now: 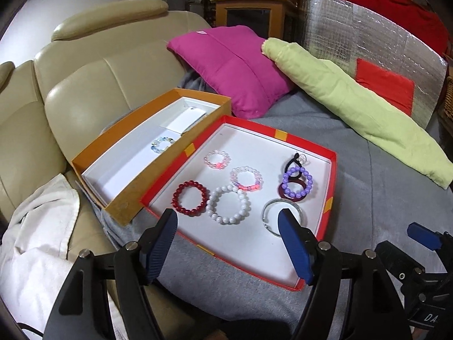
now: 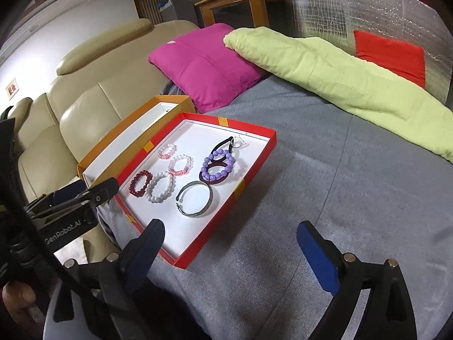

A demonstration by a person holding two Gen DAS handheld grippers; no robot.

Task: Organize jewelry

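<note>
Pale beaded bracelet (image 1: 162, 144) in orange box (image 1: 124, 204) shows only from the left wrist.

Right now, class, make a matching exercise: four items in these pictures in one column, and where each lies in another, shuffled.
Items
1. pale blue bead bracelet
2. silver cuff bangle
3. pink cushion
4. white towel

Places
A. red tray, near edge
B. sofa seat, left of the boxes
C. orange box
D. behind both boxes

Pairs: 1-C, 2-A, 3-D, 4-B
</note>
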